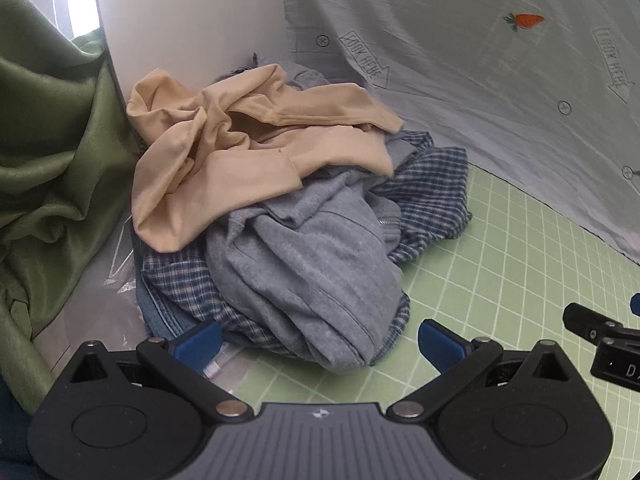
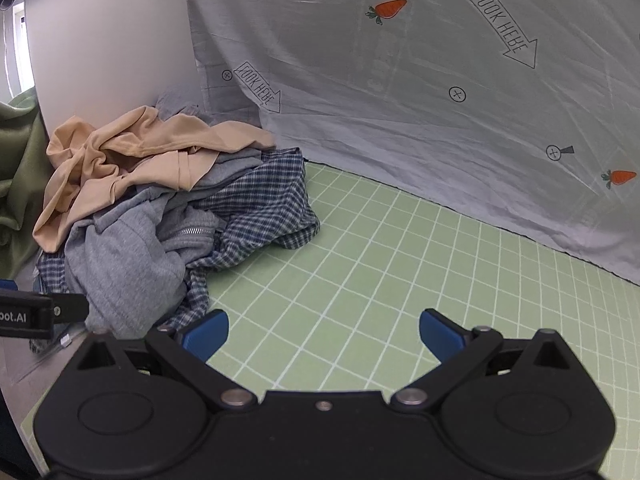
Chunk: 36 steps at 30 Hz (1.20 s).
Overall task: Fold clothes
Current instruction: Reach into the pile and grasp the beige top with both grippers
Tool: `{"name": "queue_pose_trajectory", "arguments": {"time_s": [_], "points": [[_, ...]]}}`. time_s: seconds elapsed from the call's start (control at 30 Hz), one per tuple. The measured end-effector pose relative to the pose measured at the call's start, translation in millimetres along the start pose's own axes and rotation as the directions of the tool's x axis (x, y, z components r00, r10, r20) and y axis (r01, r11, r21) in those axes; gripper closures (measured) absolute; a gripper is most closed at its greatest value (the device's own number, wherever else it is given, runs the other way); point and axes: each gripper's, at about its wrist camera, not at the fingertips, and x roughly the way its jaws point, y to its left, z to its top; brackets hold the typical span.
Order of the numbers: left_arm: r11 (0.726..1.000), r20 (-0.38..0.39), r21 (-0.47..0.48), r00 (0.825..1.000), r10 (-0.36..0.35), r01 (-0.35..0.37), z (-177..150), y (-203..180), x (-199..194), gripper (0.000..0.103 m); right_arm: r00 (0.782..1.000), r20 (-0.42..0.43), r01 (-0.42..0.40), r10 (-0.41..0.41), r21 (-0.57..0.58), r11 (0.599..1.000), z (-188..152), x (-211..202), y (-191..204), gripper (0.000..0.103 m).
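Pale grey sheet (image 2: 400, 128) hangs as backdrop behind my worktop, printed with orange carrots, small crossed circles and arrow boxes reading "LOOK HERE" in mirror script.

Green grid mat (image 2: 380, 280) covers the worktop, white lines, bare in front of my right tongs.

Green curtain (image 1: 48, 152) bunched at far left, beside a white wall panel (image 1: 180, 20).

Heap of clothes (image 1: 280, 200) sits at the left back corner of the mat, against the white panel. All crumpled, nothing folded. Layers, big to small:
- grey fleece garment (image 1: 304, 264), zip showing, spilling toward me over the front of the heap;
- beige top (image 1: 224, 152) on the very top, sleeves twisted;
- blue-white checked shirt (image 2: 264, 204) underneath, edges sticking out right and front.

Crinkled clear plastic (image 1: 120, 280) lies on the grey surface left of the heap.

My left tongs (image 1: 320, 344): blue pads wide apart, holding nothing, poised just in front of the grey fleece hem.

My right tongs (image 2: 324, 332): likewise spread, holding nothing, over bare mat to the right of the heap.
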Motion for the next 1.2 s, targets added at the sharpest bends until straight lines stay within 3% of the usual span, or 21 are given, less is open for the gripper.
{"name": "queue_pose_trajectory", "arguments": {"time_s": [0.33, 0.5, 0.6, 0.77, 0.9, 0.97, 1.0, 1.03, 1.2], "points": [[0.976, -0.016, -0.179, 0.992, 0.125, -0.126, 68.2, 83.8, 63.6, 0.0, 0.998, 0.017, -0.057, 0.058, -0.069, 0.996, 82.0, 96.8, 35.9, 0.002], [0.963, -0.018, -0.215, 0.987, 0.161, -0.161, 92.2, 109.7, 93.5, 0.003, 0.995, 0.022, -0.088, 0.092, -0.153, 0.984, 111.8, 151.8, 70.0, 0.014], [0.957, -0.021, -0.236, 0.985, 0.17, -0.17, 100.5, 119.2, 106.6, 0.01, 0.992, 0.037, -0.116, 0.125, -0.187, 0.975, 125.8, 177.7, 88.8, 0.023], [0.946, -0.042, -0.269, 0.984, 0.175, -0.18, 103.2, 130.9, 122.7, 0.037, 0.987, 0.056, -0.127, 0.148, -0.278, 0.952, 136.5, 210.7, 116.9, 0.045], [0.948, -0.049, -0.273, 0.987, 0.155, -0.163, 100.1, 134.2, 127.0, 0.051, 0.984, 0.096, -0.114, 0.152, -0.32, 0.94, 140.1, 218.4, 126.4, 0.059], [0.955, -0.043, -0.242, 0.985, 0.165, -0.171, 99.5, 131.4, 124.9, 0.066, 0.98, 0.097, -0.132, 0.172, -0.324, 0.937, 142.1, 221.0, 127.8, 0.077], [0.958, -0.039, -0.226, 0.984, 0.172, -0.176, 99.2, 129.9, 123.7, 0.071, 0.98, 0.102, -0.133, 0.174, -0.321, 0.938, 142.8, 221.2, 128.1, 0.093], [0.961, -0.036, -0.21, 0.983, 0.178, -0.182, 99.0, 128.4, 122.5, 0.079, 0.979, 0.111, -0.129, 0.171, -0.312, 0.941, 142.6, 220.5, 127.7, 0.1], [0.965, -0.006, -0.19, 0.984, 0.18, -0.178, 94.1, 127.0, 108.1, 0.096, 0.975, 0.148, -0.134, 0.166, -0.208, 0.969, 141.9, 210.1, 111.1, 0.1]]}}
